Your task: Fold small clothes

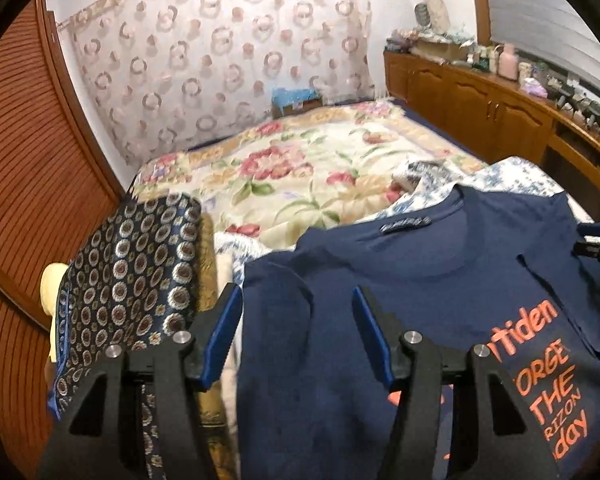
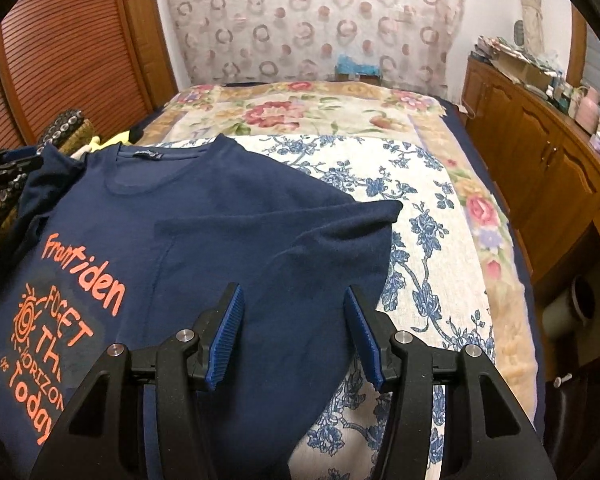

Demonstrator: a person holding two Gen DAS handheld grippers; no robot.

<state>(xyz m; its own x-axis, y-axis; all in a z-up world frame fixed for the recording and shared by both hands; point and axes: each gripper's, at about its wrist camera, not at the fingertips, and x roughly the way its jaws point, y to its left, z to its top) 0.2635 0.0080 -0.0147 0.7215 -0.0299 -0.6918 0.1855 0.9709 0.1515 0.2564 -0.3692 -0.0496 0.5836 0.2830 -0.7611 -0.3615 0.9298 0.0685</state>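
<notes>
Navy T-shirt [image 2: 228, 216] — orange lettering, sleeves folded inward — flat on bedspread [image 2: 428, 184]

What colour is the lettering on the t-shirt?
Orange lettering on the navy t-shirt, clearest in the right wrist view.

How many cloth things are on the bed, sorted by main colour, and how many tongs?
Navy: 1, the T-shirt with orange lettering
Dark blue medallion print: 1, the patterned cloth
White and blue floral: 1, the sheet
Cream floral: 1, the blanket
Tongs: 2, left tongs, right tongs
Total: 6
</notes>
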